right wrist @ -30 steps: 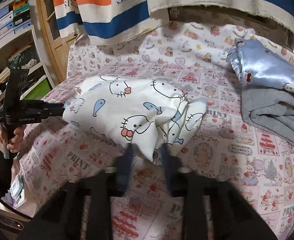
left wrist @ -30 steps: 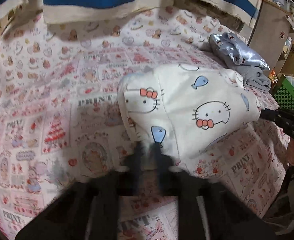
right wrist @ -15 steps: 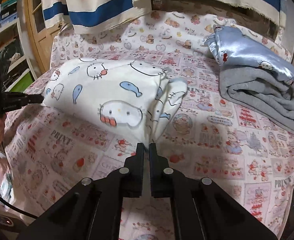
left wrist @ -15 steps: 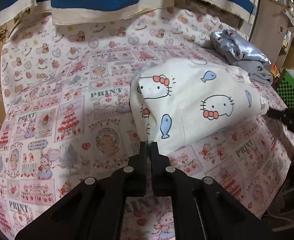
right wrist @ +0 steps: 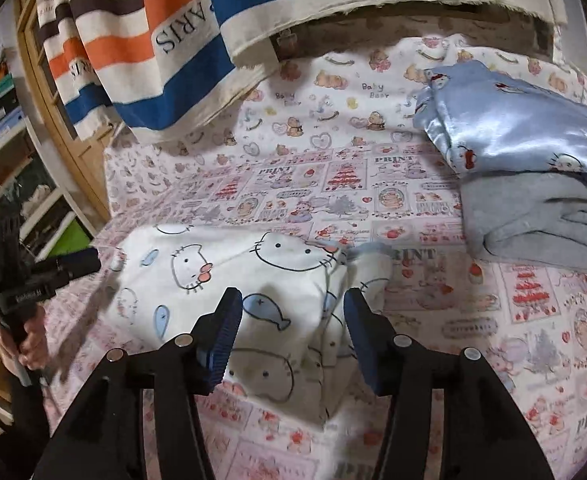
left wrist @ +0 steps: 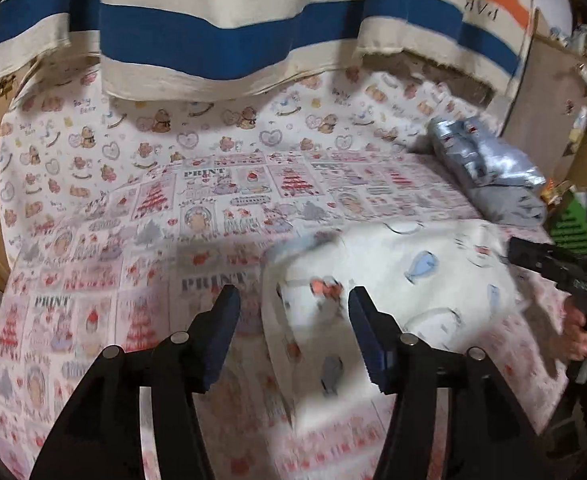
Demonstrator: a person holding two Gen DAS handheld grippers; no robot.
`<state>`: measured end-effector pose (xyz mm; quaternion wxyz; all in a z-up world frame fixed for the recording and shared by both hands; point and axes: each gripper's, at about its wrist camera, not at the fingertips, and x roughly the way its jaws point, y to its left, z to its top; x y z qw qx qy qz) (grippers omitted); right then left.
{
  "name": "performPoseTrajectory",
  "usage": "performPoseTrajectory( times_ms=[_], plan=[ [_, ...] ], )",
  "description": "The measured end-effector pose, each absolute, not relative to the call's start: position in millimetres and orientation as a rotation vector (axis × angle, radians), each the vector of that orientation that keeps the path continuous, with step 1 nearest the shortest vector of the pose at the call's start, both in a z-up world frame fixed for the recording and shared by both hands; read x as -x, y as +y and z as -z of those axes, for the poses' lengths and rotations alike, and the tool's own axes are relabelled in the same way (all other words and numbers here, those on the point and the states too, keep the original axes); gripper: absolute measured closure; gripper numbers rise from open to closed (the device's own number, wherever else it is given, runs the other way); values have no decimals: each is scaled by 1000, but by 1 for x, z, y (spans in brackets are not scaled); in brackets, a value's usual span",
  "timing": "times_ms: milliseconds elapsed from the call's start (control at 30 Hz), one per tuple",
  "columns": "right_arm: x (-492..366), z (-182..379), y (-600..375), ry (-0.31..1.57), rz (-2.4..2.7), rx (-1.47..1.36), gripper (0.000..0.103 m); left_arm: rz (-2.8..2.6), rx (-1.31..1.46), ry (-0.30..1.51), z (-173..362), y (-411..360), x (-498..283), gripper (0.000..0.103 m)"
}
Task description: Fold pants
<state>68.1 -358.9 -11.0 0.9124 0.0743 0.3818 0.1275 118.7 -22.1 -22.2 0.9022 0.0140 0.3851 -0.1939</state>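
A home bedroom: a bed under a cartoon-print sheet [right wrist: 413,184] (striped towels [right wrist: 165,60] hanging behind), cluttered shelves [right wrist: 9,128] alongside.

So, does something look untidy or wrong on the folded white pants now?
Slightly: on the white pants, the right end's layers fan out unevenly instead of stacking flush. Nothing looks damaged or spilled.

White pants [right wrist: 229,280] bear cat faces and blue fish — bedsheet [right wrist: 493,320] pink-printed, pads [right wrist: 221,336] blue.

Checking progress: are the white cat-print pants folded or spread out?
Folded. The white cat-print pants lie as a compact bundle on the bedsheet, layered edges stacked at one end.
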Motion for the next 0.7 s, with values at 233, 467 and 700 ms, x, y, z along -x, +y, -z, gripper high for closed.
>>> performPoseTrajectory(
  times_ms=[233, 467, 700],
  plan=[
    [-86, 20, -342, 821, -184, 16, 101, 361, -135, 864, 41, -45, -153, 56],
    [-116, 46, -365, 908, -112, -4, 101, 299, -216, 870, 55, -62, -168, 58],
    [-89, 11, -389, 801, -145, -84, 60, 282, -181, 785, 33, -45, -143, 50]
  ],
)
